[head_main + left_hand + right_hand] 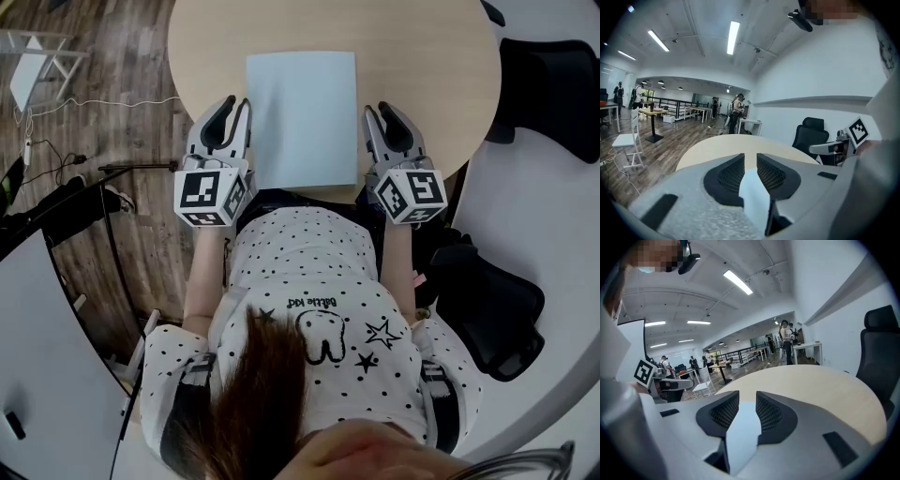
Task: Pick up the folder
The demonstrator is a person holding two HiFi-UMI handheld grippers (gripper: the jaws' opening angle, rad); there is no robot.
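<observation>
A pale blue folder (302, 117) lies flat on the round wooden table (422, 56), close to its near edge. My left gripper (235, 105) rests just beside the folder's left edge, apart from it. My right gripper (380, 111) sits a little off its right edge. Both point away from me across the table. In the left gripper view the jaws of that gripper (750, 157) stand a narrow gap apart with nothing between them. In the right gripper view the gripper (747, 394) shows a somewhat wider gap, also with nothing in it. Neither gripper view shows the folder.
A black office chair (553, 84) stands at the table's right, seen also in the left gripper view (811, 133) and the right gripper view (881, 348). Another black seat (487, 309) is by my right side. A white chair (37, 61) and cables (94, 103) are on the wooden floor at left.
</observation>
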